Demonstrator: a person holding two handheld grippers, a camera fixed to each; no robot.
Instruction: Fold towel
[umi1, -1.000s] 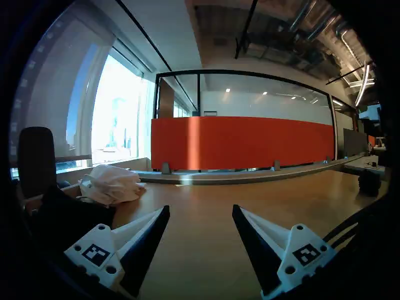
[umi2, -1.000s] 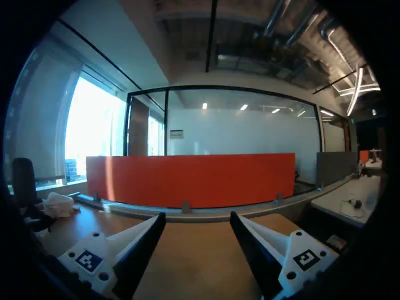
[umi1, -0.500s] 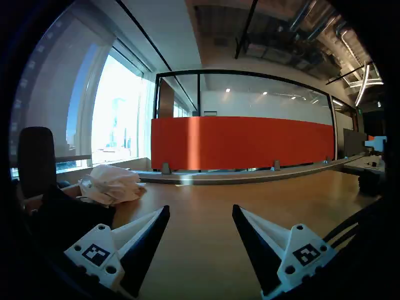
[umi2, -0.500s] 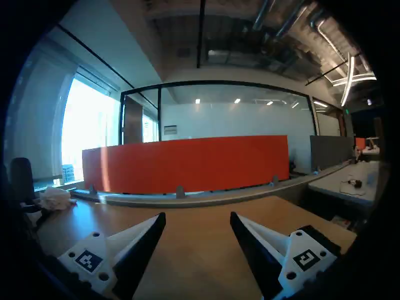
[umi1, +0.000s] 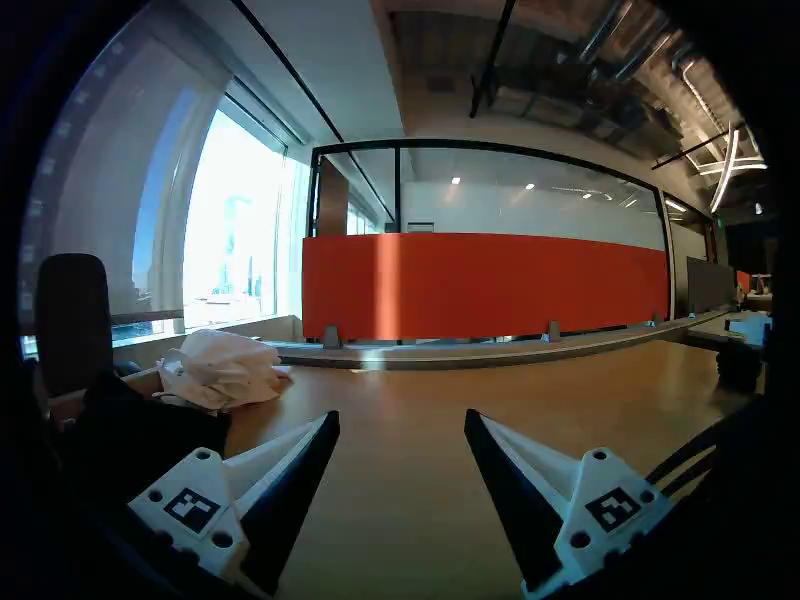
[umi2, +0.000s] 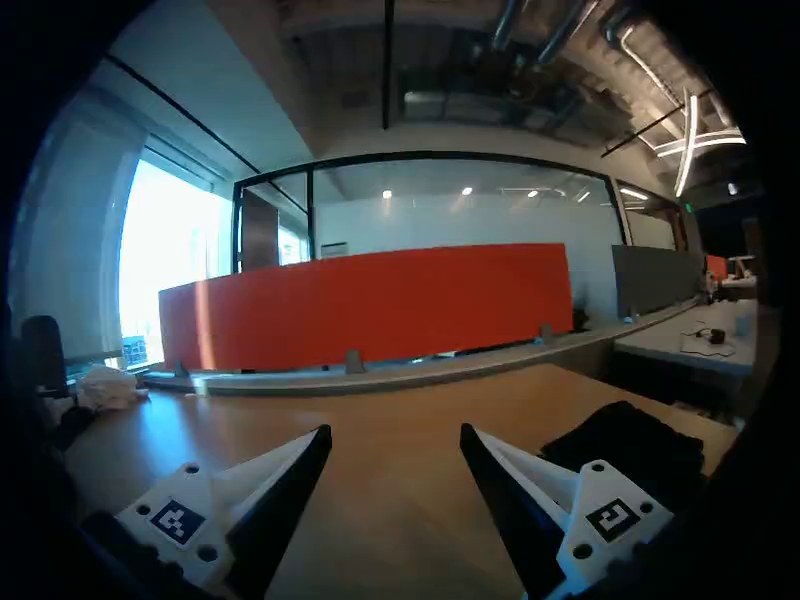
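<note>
A crumpled white cloth (umi1: 222, 367) lies on the wooden table (umi1: 420, 400) at the left, ahead of my left gripper (umi1: 401, 415). That gripper is open over bare wood with nothing between its fingers. A black cloth (umi1: 135, 432) lies just left of its left finger. In the right gripper view, a black towel (umi2: 630, 447) lies flat on the table behind the right finger. My right gripper (umi2: 394, 430) is open and holds nothing. The white cloth (umi2: 104, 386) sits far off at the left.
An orange partition (umi1: 485, 284) and a low ledge run along the table's far edge. A dark chair back (umi1: 72, 318) stands at the left by the window. A small dark object (umi1: 738, 364) sits at the table's right end. Another desk (umi2: 700, 350) stands beyond at the right.
My right gripper has come down and tilted toward the table, bringing the black towel into view at its right. The left gripper has not moved.
</note>
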